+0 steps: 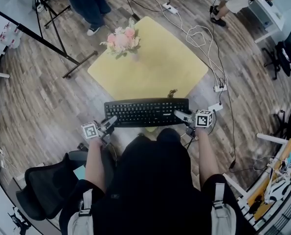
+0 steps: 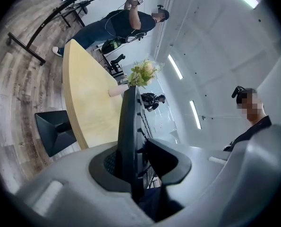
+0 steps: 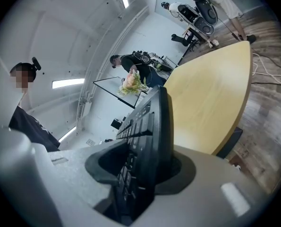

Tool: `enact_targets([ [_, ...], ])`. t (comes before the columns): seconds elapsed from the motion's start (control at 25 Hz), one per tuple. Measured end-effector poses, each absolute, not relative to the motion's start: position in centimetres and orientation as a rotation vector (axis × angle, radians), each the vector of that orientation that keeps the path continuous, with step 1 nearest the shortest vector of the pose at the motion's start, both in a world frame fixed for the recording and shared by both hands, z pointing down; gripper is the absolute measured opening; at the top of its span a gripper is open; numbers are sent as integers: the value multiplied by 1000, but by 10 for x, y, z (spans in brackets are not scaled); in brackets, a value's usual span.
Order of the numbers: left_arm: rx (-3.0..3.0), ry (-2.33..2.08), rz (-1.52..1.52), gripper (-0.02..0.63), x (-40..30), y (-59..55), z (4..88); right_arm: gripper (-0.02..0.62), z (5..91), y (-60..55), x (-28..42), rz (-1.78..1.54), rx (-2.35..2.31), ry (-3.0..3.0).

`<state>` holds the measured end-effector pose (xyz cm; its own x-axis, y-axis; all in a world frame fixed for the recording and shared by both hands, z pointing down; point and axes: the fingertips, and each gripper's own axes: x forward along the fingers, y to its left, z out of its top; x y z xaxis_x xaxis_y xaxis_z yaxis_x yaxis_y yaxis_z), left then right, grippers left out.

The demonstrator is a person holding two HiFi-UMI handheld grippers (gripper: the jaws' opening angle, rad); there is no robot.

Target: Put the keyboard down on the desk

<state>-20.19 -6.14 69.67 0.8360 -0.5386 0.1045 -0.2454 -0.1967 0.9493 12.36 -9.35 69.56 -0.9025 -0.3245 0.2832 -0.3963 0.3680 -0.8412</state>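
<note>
Black keyboard (image 1: 146,112) level across the near corner of our yellow tabletop (image 1: 157,65), left gripper (image 1: 111,121) fingers (image 2: 166,160) pinching its left end, right gripper (image 1: 177,114) fingers (image 3: 107,163) pinching its right end, contact with the tabletop we cannot tell, flower bouquet (image 1: 122,39) well beyond

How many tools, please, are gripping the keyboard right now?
2. The left tool is clamped on the left end of the keyboard, and the right tool is clamped on its right end, at the near edge of the desk.

Flower bouquet (image 1: 121,40); black office chair (image 1: 45,187); cables (image 1: 199,33), power strip (image 1: 170,7) on wood floor (image 1: 37,97)
</note>
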Motion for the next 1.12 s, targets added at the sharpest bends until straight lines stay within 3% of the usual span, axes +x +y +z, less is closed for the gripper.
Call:
enact_targets([
  [1.12,1726,-812,-186,155,-191,-147,767,206,768,-193,130,1756,667,-2317],
])
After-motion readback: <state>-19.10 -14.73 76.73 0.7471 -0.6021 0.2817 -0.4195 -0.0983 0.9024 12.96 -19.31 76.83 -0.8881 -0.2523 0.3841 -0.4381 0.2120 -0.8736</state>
